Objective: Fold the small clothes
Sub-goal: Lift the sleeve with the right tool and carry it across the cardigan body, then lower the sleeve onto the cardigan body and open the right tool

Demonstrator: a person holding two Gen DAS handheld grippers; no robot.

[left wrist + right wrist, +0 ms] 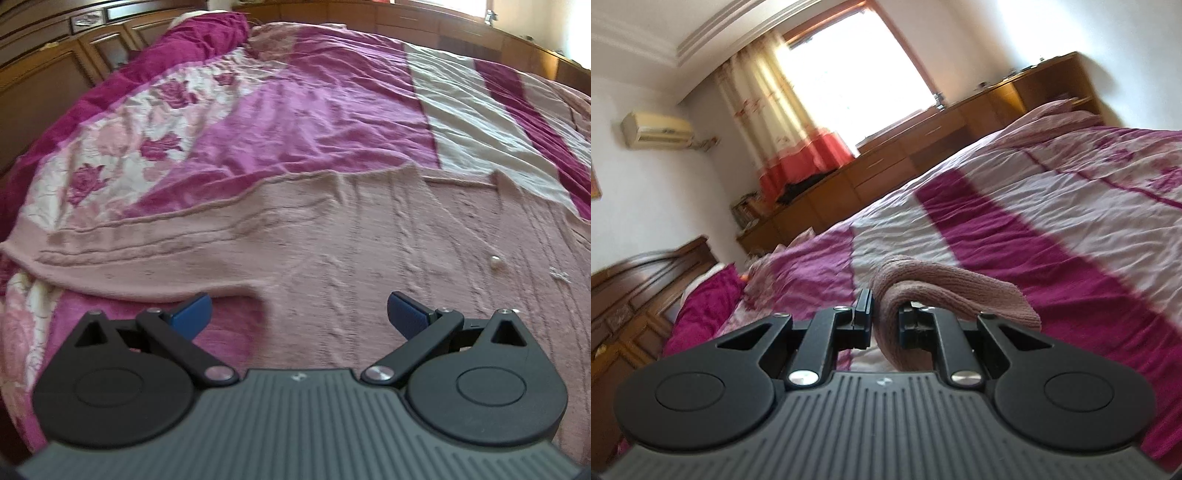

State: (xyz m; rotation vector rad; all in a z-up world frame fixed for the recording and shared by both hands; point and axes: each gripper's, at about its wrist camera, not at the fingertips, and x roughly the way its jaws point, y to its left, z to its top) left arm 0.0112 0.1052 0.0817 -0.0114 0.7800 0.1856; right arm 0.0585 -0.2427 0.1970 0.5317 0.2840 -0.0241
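sweater (945, 284) fold hides right gripper (885, 317) pads

no readable text, labels, brands or numbers in either view

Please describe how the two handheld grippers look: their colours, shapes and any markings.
Both share a grey ribbed body with a small pale mark at its front edge, two round black discs, and black link arms with silver pivots. The left gripper has blue finger pads. On the right gripper the fingers appear black. No cables, hands or sleeves show.
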